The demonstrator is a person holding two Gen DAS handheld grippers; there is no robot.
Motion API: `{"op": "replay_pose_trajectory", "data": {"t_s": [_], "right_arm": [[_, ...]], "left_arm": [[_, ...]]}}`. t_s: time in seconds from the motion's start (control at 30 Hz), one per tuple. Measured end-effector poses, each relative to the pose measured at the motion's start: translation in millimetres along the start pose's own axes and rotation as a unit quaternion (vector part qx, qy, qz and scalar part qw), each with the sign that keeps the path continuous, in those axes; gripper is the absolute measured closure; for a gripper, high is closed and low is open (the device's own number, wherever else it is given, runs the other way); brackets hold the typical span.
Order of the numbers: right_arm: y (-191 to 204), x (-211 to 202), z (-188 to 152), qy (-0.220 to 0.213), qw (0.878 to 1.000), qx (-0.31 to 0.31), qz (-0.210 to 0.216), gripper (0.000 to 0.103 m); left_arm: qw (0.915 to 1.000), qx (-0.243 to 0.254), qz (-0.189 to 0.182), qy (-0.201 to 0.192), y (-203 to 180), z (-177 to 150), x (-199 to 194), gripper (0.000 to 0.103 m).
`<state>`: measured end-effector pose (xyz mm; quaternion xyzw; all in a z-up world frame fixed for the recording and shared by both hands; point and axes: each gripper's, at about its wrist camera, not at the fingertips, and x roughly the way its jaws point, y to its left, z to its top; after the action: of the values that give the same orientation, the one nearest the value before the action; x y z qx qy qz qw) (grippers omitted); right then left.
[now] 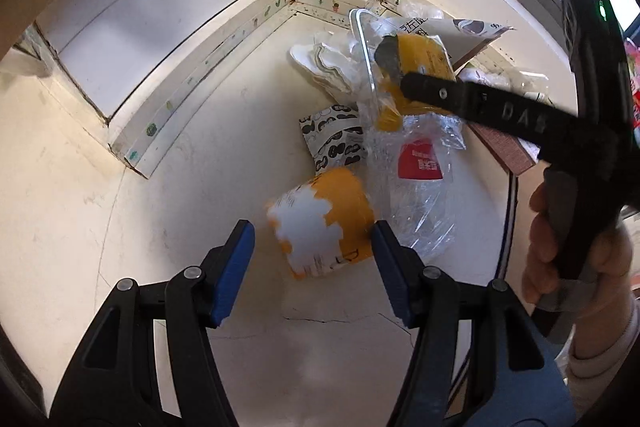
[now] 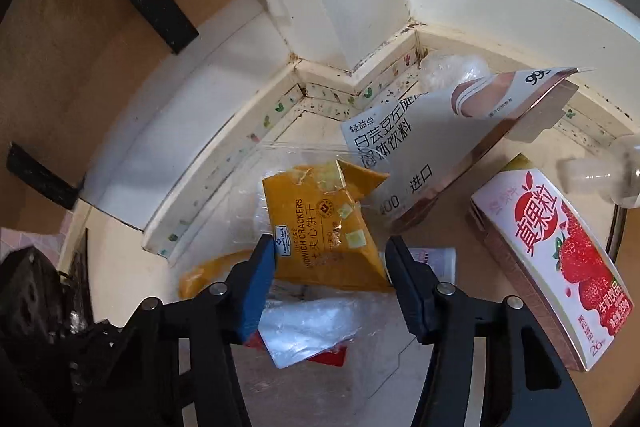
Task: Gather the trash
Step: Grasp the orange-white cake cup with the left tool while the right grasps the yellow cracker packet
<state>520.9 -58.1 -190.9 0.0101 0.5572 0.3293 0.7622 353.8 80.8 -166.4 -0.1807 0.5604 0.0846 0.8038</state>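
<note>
The floor [image 1: 192,187] carries a heap of litter against the skirting corner. Biggest is the white drink carton [image 2: 424,131], leaning over a yellow cracker wrapper [image 2: 324,227], creased and torn. The right gripper [image 2: 330,267] brackets that wrapper, jaws half-wide, no pinch I can confirm; close low on its stiff edge. The left gripper [image 1: 312,247] stands open around a second yellow wrapper [image 1: 320,223], curled, white-patched, nearer the floor's open middle
</note>
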Motion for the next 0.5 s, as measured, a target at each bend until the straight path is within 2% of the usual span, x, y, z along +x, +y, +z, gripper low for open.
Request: {"op": "replay_pose_trajectory", "data": {"t_s": [0.3,0.5], "right_arm": [[-5,-17,-16,-0.031,0.998,-0.022,-0.041,0.053],[-11,-41,-24,-0.051,0.998,-0.013,-0.034,0.053]], "left_arm": [[0.9997,-0.02,-0.01,0.011,-1,2,3,0.045],[0.9988,-0.044,-0.017,0.014,-2,8,8,0.045]]}}
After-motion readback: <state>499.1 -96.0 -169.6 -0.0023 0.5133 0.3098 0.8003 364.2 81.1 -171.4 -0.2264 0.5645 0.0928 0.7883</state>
